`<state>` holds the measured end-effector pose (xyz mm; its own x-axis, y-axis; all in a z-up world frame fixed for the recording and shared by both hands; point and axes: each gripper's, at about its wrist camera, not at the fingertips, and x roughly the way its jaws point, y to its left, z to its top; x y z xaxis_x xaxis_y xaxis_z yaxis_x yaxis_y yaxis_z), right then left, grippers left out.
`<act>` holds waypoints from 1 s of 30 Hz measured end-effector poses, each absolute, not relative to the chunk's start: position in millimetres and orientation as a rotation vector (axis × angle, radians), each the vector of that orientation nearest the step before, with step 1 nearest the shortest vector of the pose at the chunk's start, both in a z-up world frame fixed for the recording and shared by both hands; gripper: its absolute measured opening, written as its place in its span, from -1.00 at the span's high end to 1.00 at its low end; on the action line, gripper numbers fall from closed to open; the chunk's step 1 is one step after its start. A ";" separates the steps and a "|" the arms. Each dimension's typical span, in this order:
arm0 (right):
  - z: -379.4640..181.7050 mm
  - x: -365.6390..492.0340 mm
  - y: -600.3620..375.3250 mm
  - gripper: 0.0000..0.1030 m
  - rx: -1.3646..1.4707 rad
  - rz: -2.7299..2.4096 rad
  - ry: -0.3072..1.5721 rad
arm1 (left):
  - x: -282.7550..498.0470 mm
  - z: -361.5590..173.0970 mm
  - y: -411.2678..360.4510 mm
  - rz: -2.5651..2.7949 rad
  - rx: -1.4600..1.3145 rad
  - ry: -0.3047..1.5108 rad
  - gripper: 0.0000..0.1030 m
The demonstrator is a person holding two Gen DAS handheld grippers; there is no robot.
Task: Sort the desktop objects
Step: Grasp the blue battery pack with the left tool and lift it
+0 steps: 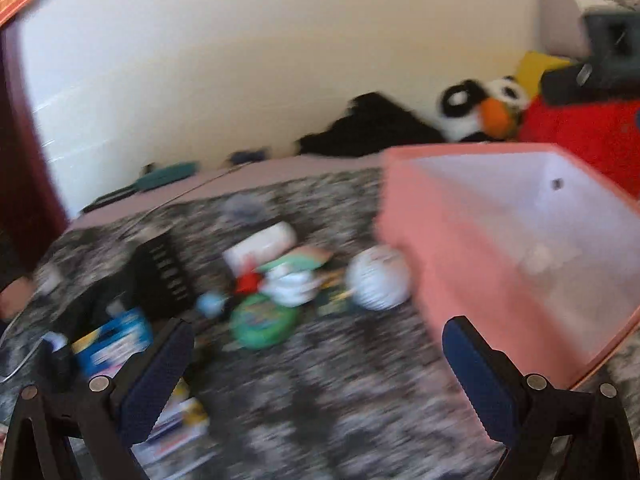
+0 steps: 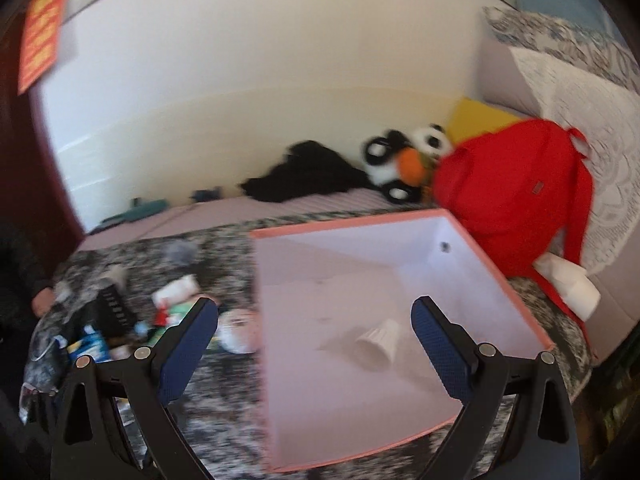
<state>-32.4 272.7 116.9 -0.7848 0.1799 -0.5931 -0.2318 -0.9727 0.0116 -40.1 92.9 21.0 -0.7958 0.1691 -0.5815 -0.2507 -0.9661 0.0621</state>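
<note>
— Blue-padded tongs first, nearest the lenses. How do they stand?

— Left gripper (image 1: 318, 364): jaws spread wide, nothing between them, hovering over the mottled black-and-white bedspread (image 1: 360, 400). Right gripper (image 2: 316, 344): likewise spread wide and empty, hanging above the pink box (image 2: 400, 444).

— Contents of the box?

— One item: a white ribbed paper cup (image 2: 378, 342), lying on its side on the pale floor of the box, between the right gripper's pads as the camera sees it, though not touched by them. A small dark mark sits on the far inner wall.

— Loose lots on the cover, left of the box?

— Blurred, so entries are rough. Nearest: a blue-and-white packet (image 1: 114, 340) beside the left pad, with flat printed cartons under it. Next: a green round tin (image 1: 264, 320). Just beside the box wall: a white ball (image 1: 378, 278). Behind the tin: a heap of white and red wrappers, and a white oblong pack (image 1: 260, 242). To the left: a black slotted block (image 1: 160, 268).

— Farther back?

— Along the cream wall: a black garment (image 2: 308, 174), a black-and-white plush toy (image 2: 404, 164) with an orange beak, a red backpack (image 2: 516, 208) touching the box's far corner, and a yellow cushion (image 2: 476, 118) behind it. Top left: a red poster (image 2: 42, 44).
</note>
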 end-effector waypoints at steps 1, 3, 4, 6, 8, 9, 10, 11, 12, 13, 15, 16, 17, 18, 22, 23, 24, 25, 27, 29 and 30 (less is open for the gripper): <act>116.8 -32.9 258.7 -0.92 -0.914 2.797 0.106 | -40.2 16.5 80.3 2.793 -0.899 0.195 -0.99; 115.6 -34.8 226.8 -0.92 -0.928 2.846 0.067 | -40.4 6.5 51.0 2.824 -0.939 0.164 -0.99; 113.8 -36.2 211.6 -0.92 -0.937 2.866 0.043 | -40.5 1.6 35.5 2.846 -0.959 0.147 -0.99; 108.6 -39.6 182.0 -0.92 -0.957 2.899 -0.008 | -41.1 -7.5 9.4 2.884 -0.991 0.121 -0.99; 100.6 -42.7 154.5 -0.92 -0.980 2.924 -0.065 | -40.8 -16.0 -16.4 2.940 -1.023 0.105 -0.99; 96.2 -44.2 141.0 -0.92 -0.992 2.935 -0.095 | -41.1 -19.7 -26.1 2.961 -1.032 0.104 -0.99; 91.3 -45.9 130.1 -0.92 -1.005 2.943 -0.120 | -42.0 -23.7 -32.9 2.970 -1.042 0.095 -0.99; 85.9 -47.8 121.1 -0.92 -1.020 2.949 -0.142 | -44.5 -28.1 -40.4 2.975 -1.060 0.074 -0.99; 80.6 -49.7 112.1 -0.92 -1.035 2.955 -0.165 | -47.0 -32.5 -47.9 2.979 -1.079 0.052 -0.99; 75.2 -51.6 103.2 -0.92 -1.050 2.960 -0.188 | -50.2 -37.2 -53.2 2.987 -1.105 0.033 -0.99; 64.6 -56.3 92.8 -0.92 -1.072 2.965 -0.210 | -59.6 -45.6 -60.0 2.992 -1.147 -0.018 -0.99; 59.8 -59.2 90.8 -0.92 -1.080 2.967 -0.214 | -64.6 -47.9 -59.6 2.991 -1.161 -0.045 -0.99; 56.1 -62.3 91.6 -0.92 -1.087 2.967 -0.213 | -69.7 -50.1 -59.0 2.990 -1.174 -0.072 -0.99; 52.2 -66.1 93.1 -0.92 -1.096 2.964 -0.208 | -75.8 -51.9 -55.9 3.004 -1.183 -0.080 -0.99; 39.9 -84.2 109.3 -0.92 -1.147 2.958 -0.142 | -103.8 -63.2 -34.7 3.012 -1.252 -0.052 -0.99; 38.5 -88.5 114.8 -0.92 -1.157 2.960 -0.125 | -112.5 -69.8 -28.9 3.014 -1.296 -0.032 -0.99; 38.0 -92.3 120.6 -0.92 -1.165 2.964 -0.114 | -118.6 -75.9 -24.6 2.999 -1.330 -0.030 -0.99; 37.0 -96.8 126.4 -0.92 -1.171 2.965 -0.100 | -122.5 -81.6 -22.7 2.988 -1.362 -0.025 -0.99; 35.3 -105.4 138.1 -0.92 -1.181 2.965 -0.064 | -132.5 -102.4 -19.9 2.971 -1.482 -0.007 -0.99; 35.8 -111.1 150.0 -0.92 -1.190 2.965 -0.015 | -138.4 -121.5 -21.1 2.938 -1.566 -0.029 -1.00; 36.3 -113.1 155.8 -0.92 -1.191 2.965 0.009 | -138.9 -121.3 -22.3 2.939 -1.561 -0.042 -1.00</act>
